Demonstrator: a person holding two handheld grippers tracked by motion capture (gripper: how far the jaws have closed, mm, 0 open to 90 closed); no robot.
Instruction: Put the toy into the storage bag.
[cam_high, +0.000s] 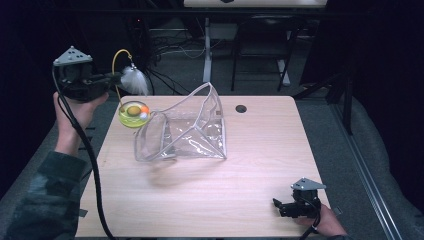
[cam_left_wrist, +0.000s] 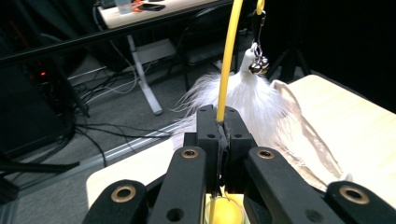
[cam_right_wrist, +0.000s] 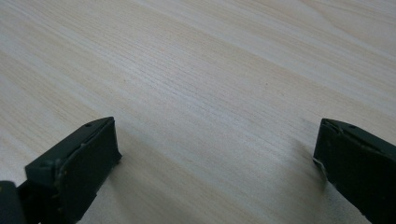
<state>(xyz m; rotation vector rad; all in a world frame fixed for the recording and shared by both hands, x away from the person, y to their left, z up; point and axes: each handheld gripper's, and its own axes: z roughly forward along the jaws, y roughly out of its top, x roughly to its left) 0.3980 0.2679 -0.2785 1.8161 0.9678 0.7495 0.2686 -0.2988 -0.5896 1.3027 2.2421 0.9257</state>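
The left gripper (cam_high: 112, 77) is lifted above the far left corner of the desk (cam_high: 250, 200), held in the person's left hand (cam_high: 75, 107). Its fingers (cam_left_wrist: 208, 126) are pinched tight on a thin yellow wand (cam_left_wrist: 227, 56), which rises from between them and curves over in an arch. From the wand's tip a white feather tuft (cam_high: 134, 80) hangs, and in the left gripper view a pair of small metal bells (cam_left_wrist: 258, 64) sits right at the top of the feathers. The tuft hangs in the air just past the far left edge of the desk, beside the gripper's tips.

Below the gripper, on the far left of the desk, stands the wand's round yellow-green base (cam_high: 134, 115), with what look like small coloured balls in it. Touching it on the right is a clear plastic bag (cam_high: 185, 132), open and crumpled, lying across the left middle of the desk with its tall side standing up toward the far edge. A small dark round hole (cam_high: 241, 108) sits in the desk farther right, apart from the bag.

The right gripper (cam_high: 286, 207) rests low at the near right corner, in the person's right hand (cam_high: 327, 222), well apart from everything else. Its fingers (cam_right_wrist: 79, 158) are spread wide over bare wood with nothing between them.
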